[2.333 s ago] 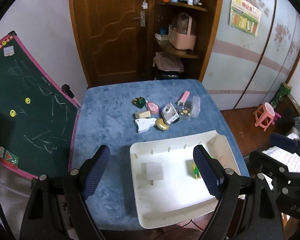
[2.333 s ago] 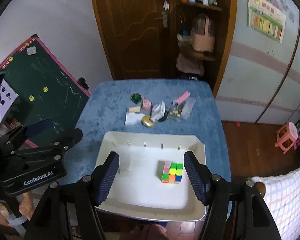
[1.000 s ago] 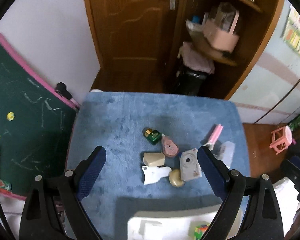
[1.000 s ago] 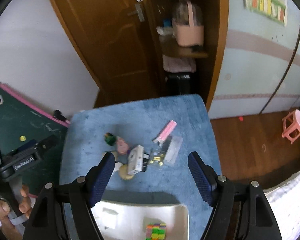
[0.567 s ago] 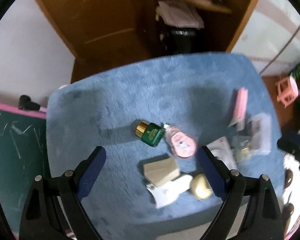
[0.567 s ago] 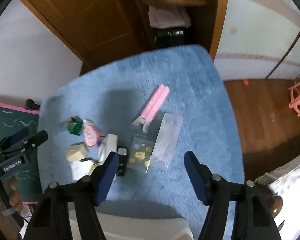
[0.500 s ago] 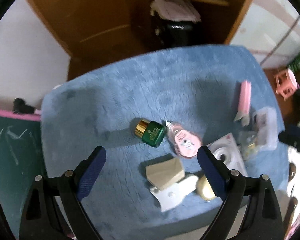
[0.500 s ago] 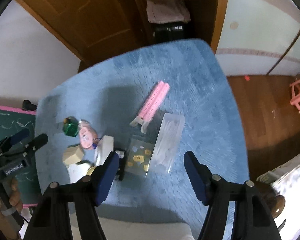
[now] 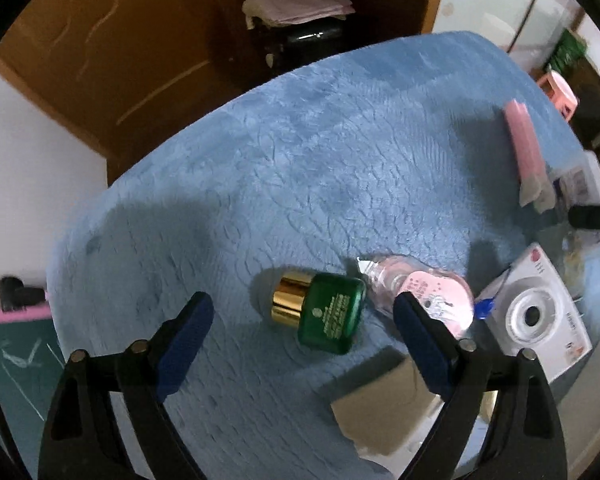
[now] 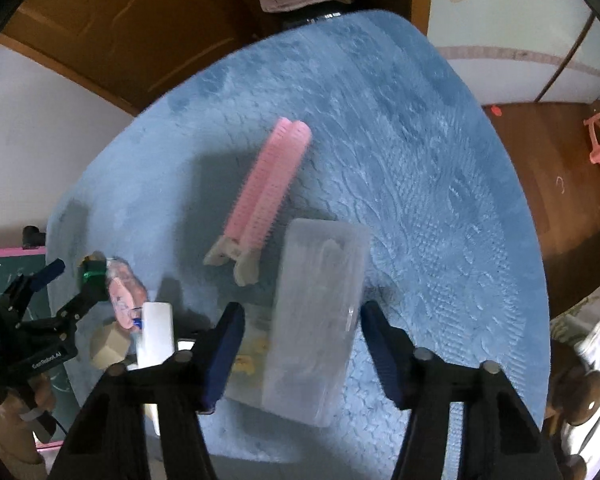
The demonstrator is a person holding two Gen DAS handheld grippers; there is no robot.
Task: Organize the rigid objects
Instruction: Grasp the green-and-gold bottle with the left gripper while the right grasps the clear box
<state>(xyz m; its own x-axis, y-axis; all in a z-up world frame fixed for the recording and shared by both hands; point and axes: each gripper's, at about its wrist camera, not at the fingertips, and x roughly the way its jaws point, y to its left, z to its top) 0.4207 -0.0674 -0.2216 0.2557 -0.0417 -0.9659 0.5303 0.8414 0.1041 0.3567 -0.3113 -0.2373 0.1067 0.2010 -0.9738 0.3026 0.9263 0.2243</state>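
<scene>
A small green bottle (image 9: 320, 312) with a gold cap lies on its side on the blue cloth (image 9: 340, 160). My left gripper (image 9: 300, 308) points down over it, jaws closing, the bottle between them with gaps on both sides. A clear plastic box (image 10: 320, 312) lies between the closing jaws of my right gripper (image 10: 303, 314); the right pad is almost at its edge and the left pad stands apart. The right wrist view also shows the left gripper (image 10: 76, 276) around the green bottle (image 10: 92, 274), held by a hand (image 10: 20, 412).
A pink tape dispenser (image 9: 428, 292), a white toy camera (image 9: 536, 316) and a beige block (image 9: 380, 396) crowd the bottle's right side. A pink hair clip (image 10: 268, 188) lies just beyond the clear box, a bag of yellow bits (image 10: 252, 352) partly under it.
Both grippers have dropped from high above to just over the cloth, and the white tray has left view. Both pairs of jaws have narrowed, the right ones more.
</scene>
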